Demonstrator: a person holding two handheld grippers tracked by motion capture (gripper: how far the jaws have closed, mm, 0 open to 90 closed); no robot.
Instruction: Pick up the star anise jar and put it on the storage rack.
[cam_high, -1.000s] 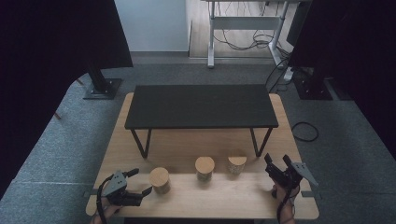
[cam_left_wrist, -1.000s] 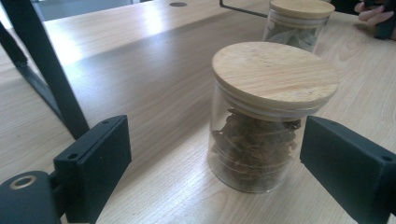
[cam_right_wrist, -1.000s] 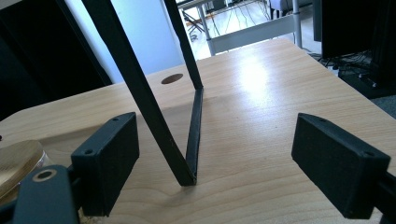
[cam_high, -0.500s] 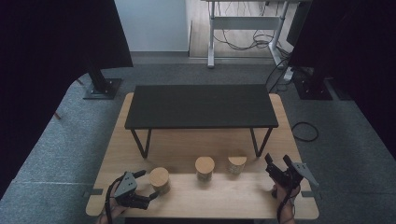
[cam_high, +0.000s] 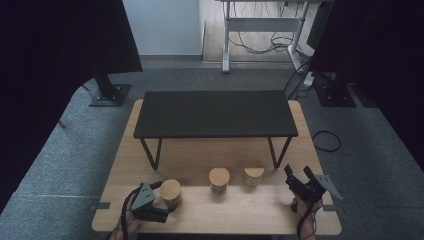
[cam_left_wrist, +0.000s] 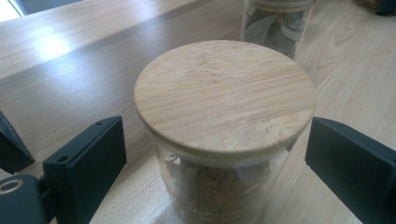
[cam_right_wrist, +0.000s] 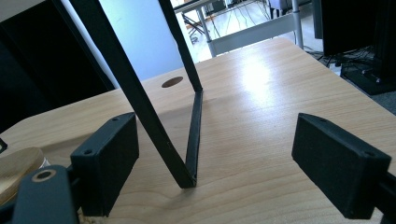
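Three glass jars with bamboo lids stand in a row on the wooden table (cam_high: 200, 155): a left jar (cam_high: 170, 191), a middle jar (cam_high: 219, 179) and a right jar (cam_high: 253, 174). My left gripper (cam_high: 164, 200) has its jaws on either side of the left jar (cam_left_wrist: 224, 93). Those jaws have just been opening, and small gaps show between the pads and the jar. The middle jar (cam_left_wrist: 275, 23) stands behind it. At the table's front right, my right gripper (cam_high: 297, 172) is open with nothing between its fingers, facing a black stand leg (cam_right_wrist: 140, 102).
A low black stand (cam_high: 215, 114) on thin V-shaped legs takes up the middle of the wooden table behind the jars. Grey carpet surrounds the table. A desk frame with cables and dark curtains stand at the back.
My left gripper has slid right along the front edge until its jaws straddle the left jar. The right gripper and the jars have kept still.
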